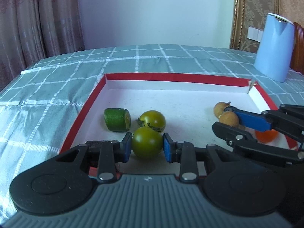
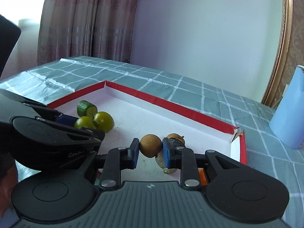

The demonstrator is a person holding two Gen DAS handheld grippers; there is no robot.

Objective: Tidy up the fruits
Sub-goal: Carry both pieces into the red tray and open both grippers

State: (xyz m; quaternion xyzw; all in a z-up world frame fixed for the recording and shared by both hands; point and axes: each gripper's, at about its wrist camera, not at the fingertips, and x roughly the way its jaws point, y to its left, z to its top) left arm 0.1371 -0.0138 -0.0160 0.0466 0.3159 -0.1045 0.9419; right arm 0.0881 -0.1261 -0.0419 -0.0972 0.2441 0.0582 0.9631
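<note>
Both hand-held grippers clamp fruit: left (image 1: 147, 145) tomato (image 1: 147, 142), right (image 2: 150, 151) longan (image 2: 150, 146).

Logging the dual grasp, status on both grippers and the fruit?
Left gripper shut on green tomato. Right gripper shut on brown longan. Both inside red-rimmed tray. Second tomato touching the held one; nothing else blocking.

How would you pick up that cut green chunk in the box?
Grip the cucumber chunk across its rounded green skin, coming down from above with one finger on its far side and one on its near side. It lies on its side in the red-edged box, cut face toward the green tomato beside it, so that end is crowded while its curved flanks look free.
</note>
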